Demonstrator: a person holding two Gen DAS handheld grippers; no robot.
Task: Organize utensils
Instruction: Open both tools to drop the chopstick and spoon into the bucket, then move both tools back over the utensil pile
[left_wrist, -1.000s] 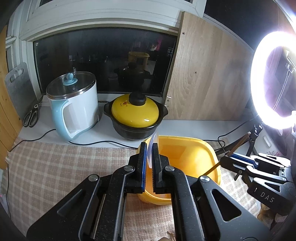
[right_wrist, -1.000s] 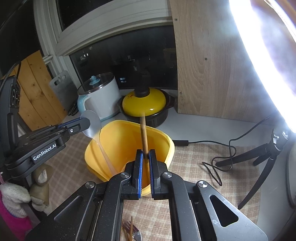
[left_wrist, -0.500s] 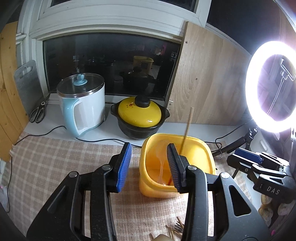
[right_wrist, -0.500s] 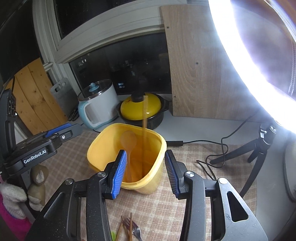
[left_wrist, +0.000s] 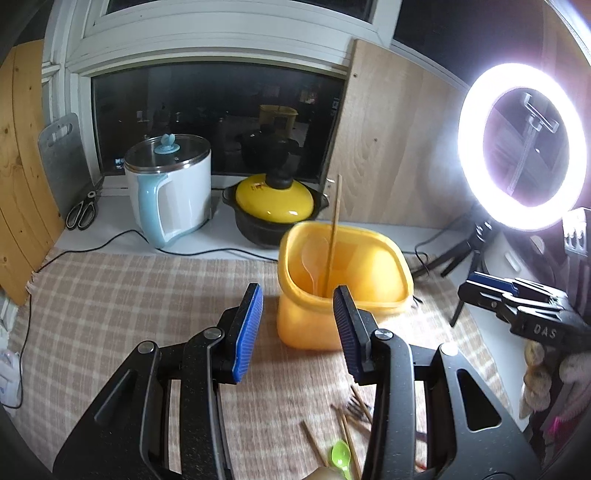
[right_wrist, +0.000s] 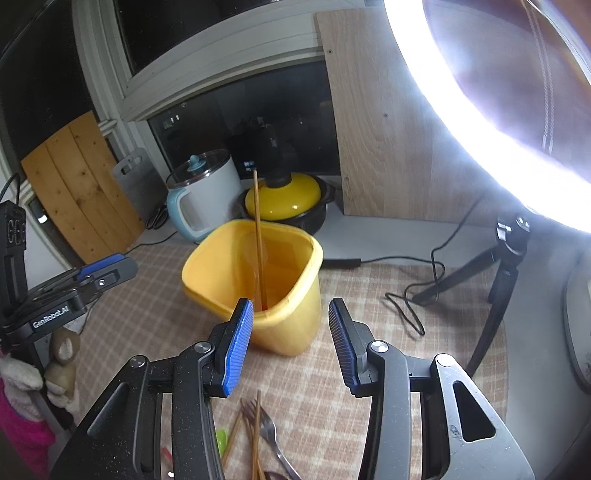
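- My left gripper (left_wrist: 299, 328) hung just short of the yellow bin (left_wrist: 343, 295), its fingers spread wide with nothing between them.
- My right gripper (right_wrist: 290, 343) stood likewise on the near side of the bin, fingers wide and empty.
- In the bin stood one wooden chopstick (right_wrist: 258, 240), nearly upright, its top well above the rim and its foot down inside; I could not see where the foot rested.
- Beside the chopstick a pale translucent spoon (left_wrist: 314, 258) leaned against the bin's inner wall, bowl upward.
- The bin sat on the checked cloth (left_wrist: 129, 295) that covered the bench.
- On the cloth below my fingers lay the loose pile: a metal fork (right_wrist: 269, 439), several more chopsticks (right_wrist: 255, 443) and a small green spoon (left_wrist: 340, 452), touching or crossing one another.
- A small red piece showed at the pile's left edge, too little of it to name.
- Behind the bin, on the white ledge, stood a kettle-like pot with a blue handle (left_wrist: 173, 192) and a black casserole with a yellow lid (left_wrist: 275, 210); neither belonged to the job.
- I judged the step in hand to be the turn from putting away to fetching: both grippers were free, two pieces were in the bin, most were still out.
- The next move, as I judged it, called for dropping toward the pile and closing on one piece alone.
- The thin sticks lay flat and crossed, so I expected that a low, square approach would be needed to avoid dragging a neighbour along.
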